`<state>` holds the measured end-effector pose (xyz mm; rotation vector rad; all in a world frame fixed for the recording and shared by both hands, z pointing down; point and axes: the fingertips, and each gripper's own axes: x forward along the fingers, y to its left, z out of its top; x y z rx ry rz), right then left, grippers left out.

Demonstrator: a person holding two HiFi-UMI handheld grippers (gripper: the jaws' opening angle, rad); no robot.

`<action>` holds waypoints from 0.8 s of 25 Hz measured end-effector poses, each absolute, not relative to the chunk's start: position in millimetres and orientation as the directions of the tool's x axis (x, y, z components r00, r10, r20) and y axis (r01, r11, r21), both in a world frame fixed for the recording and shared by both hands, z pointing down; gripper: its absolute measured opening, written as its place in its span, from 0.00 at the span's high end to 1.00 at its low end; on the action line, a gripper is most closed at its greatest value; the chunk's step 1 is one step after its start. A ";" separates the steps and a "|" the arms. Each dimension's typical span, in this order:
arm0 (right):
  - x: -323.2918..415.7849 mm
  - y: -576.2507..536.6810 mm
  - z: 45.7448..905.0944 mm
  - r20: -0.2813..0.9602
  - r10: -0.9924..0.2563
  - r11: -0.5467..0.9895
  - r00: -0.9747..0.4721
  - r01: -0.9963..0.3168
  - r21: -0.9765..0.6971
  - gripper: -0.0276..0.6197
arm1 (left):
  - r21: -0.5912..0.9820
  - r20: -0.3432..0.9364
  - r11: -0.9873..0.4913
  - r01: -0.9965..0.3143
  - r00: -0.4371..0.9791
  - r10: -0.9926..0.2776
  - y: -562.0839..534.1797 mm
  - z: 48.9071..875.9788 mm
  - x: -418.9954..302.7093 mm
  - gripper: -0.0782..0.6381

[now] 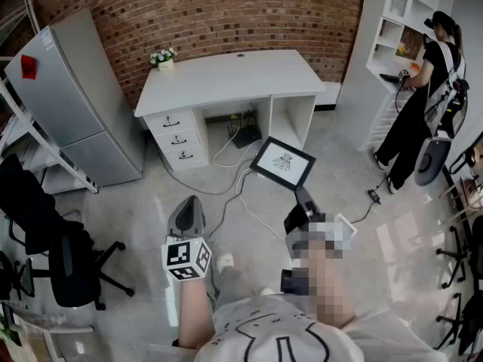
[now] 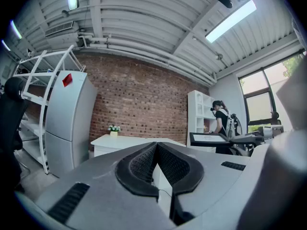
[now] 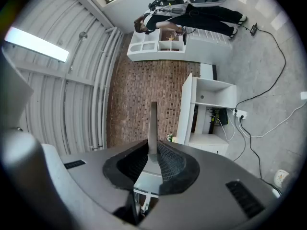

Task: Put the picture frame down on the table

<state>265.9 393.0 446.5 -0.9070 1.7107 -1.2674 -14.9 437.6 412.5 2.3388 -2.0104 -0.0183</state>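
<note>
Right gripper (image 1: 303, 200) pinches the picture frame (image 1: 283, 162) by its near edge, aloft just short of the table (image 1: 226, 78), while left gripper (image 1: 187, 206) sits pressed together, apparently empty; best to carry the frame over the table and lower it flat before letting go.

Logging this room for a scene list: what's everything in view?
desk: one, white, against brick wall
flower pot: one, white flowers, desk's back left corner
fridge: one, grey, left of the desk
office chair: one, black, near left
shelf unit: one, white, far right
person: one, black clothes, at shelf unit
cables: several, white and black, floor
picture frame: one, black, in the right gripper
left gripper: one, grey, shut, empty
right gripper: one, grey, shut on the picture frame
</note>
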 end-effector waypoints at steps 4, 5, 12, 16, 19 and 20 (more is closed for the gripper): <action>263.4 391.6 448.0 -0.186 -0.893 0.233 -0.410 -0.068 -0.970 0.86 | 0.062 0.021 -0.144 -0.988 0.146 -0.989 435.6 409.4 -24.4 0.87; 261.5 391.1 448.8 -0.186 -0.892 0.232 -0.413 -0.065 -0.970 0.86 | 0.062 0.021 -0.143 -0.988 0.145 -0.989 435.4 409.2 -26.7 0.87; 236.5 372.1 445.5 -0.213 -0.890 0.252 -0.404 -0.046 -0.967 0.86 | 0.048 0.013 -0.158 -0.986 0.159 -0.987 418.0 404.8 -49.3 0.87; 218.0 354.8 445.0 -0.209 -0.882 0.254 -0.422 -0.054 -0.966 0.86 | 0.051 0.016 -0.164 -0.985 0.165 -0.986 398.2 406.0 -60.8 0.87; 208.5 336.8 440.2 -0.211 -0.886 0.253 -0.414 -0.051 -0.966 0.86 | 0.050 0.016 -0.179 -0.983 0.180 -0.984 379.2 402.2 -66.3 0.87; 204.5 329.7 437.7 -0.214 -0.885 0.256 -0.413 -0.050 -0.965 0.86 | 0.051 0.014 -0.182 -0.982 0.183 -0.983 371.9 400.7 -69.2 0.87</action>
